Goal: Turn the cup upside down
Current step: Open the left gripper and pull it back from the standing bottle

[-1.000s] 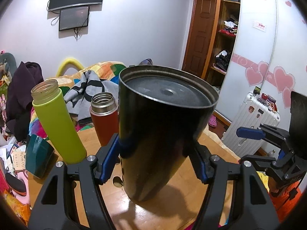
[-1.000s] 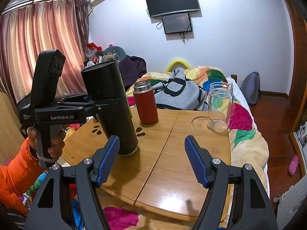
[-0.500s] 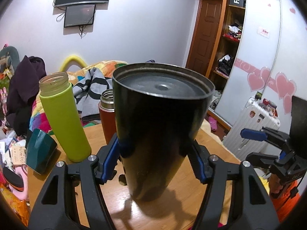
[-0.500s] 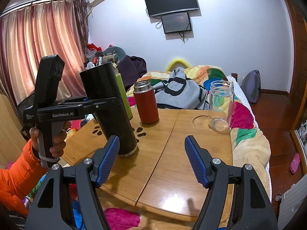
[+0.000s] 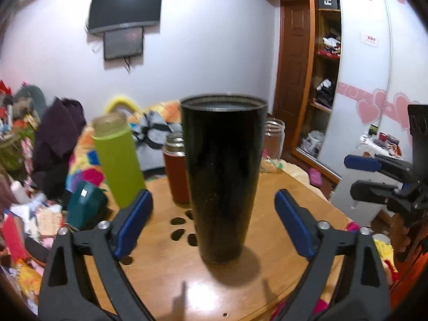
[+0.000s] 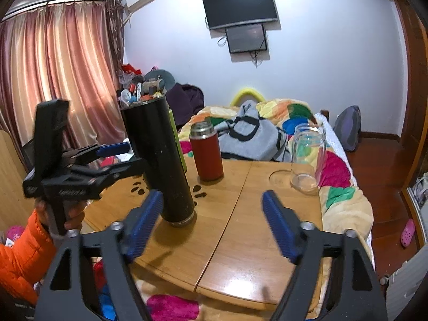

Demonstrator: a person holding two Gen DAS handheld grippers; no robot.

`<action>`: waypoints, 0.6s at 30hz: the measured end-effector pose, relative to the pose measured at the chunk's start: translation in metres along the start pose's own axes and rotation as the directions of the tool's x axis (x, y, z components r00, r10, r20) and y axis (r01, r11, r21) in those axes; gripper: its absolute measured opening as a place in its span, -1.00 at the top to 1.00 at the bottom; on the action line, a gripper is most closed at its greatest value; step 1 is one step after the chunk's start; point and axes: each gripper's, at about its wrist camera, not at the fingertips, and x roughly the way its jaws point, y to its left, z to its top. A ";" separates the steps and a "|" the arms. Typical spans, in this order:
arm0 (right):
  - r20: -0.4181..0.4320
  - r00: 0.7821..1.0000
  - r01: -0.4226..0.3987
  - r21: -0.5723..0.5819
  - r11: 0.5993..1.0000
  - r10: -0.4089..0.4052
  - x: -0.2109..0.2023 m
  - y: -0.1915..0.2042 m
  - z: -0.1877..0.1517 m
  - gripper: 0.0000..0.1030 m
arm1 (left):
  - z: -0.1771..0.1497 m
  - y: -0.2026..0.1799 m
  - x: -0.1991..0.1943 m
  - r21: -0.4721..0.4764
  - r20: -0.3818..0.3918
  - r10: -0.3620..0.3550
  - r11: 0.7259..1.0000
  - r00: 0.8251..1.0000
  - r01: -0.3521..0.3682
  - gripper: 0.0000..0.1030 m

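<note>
The black tumbler (image 5: 223,179) stands alone on the bench (image 6: 240,230), with open gaps on both sides between it and the spread pads of the left tool (image 5: 214,224). Just behind it crowd a red flask (image 5: 175,171) and green bottle (image 5: 117,155). Bare bench lies near right; a glass jar (image 6: 307,157) occupies the far right corner.

One black cup (image 5: 223,182), two flasks (image 5: 119,157) (image 5: 176,171), seemingly one glass jar (image 6: 307,157).
</note>
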 end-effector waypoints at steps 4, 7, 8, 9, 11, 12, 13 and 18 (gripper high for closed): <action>0.032 0.999 0.007 -0.005 1.000 -0.007 -0.007 0.008 0.005 -0.64 | -0.005 -0.003 -0.027 0.010 0.076 0.062 0.998 0.995 -0.063 -0.99; 0.062 0.998 0.021 -0.002 1.000 -0.021 -0.013 0.013 0.008 -0.77 | -0.008 -0.006 -0.045 -0.008 0.123 0.109 0.994 0.986 -0.109 -1.00; 0.078 0.996 0.035 -0.003 0.999 -0.035 -0.016 0.016 0.008 -0.81 | -0.009 -0.005 -0.048 -0.014 0.130 0.116 0.993 0.985 -0.115 -1.00; 0.088 0.995 0.042 -0.004 0.999 -0.042 -0.018 0.018 0.008 -0.90 | -0.011 -0.005 -0.052 -0.024 0.138 0.127 0.992 0.982 -0.125 -1.00; 0.115 0.991 0.065 -0.007 0.998 -0.064 -0.023 0.024 0.008 -1.00 | -0.013 -0.005 -0.058 -0.043 0.149 0.156 0.988 0.976 -0.151 -1.00; 0.126 0.989 0.075 -0.009 0.997 -0.073 -0.025 0.027 0.007 -1.00 | -0.016 -0.006 -0.061 -0.051 0.155 0.179 0.984 0.972 -0.173 -1.00; 0.133 0.987 0.090 -0.011 0.996 -0.088 -0.027 0.031 0.006 -1.00 | -0.018 -0.007 -0.063 -0.055 0.160 0.195 0.980 0.968 -0.189 -1.00; 0.151 0.978 0.141 0.011 0.990 -0.141 -0.030 0.042 -0.002 -1.00 | -0.031 -0.013 -0.070 -0.086 0.182 0.244 0.969 0.953 -0.232 -1.00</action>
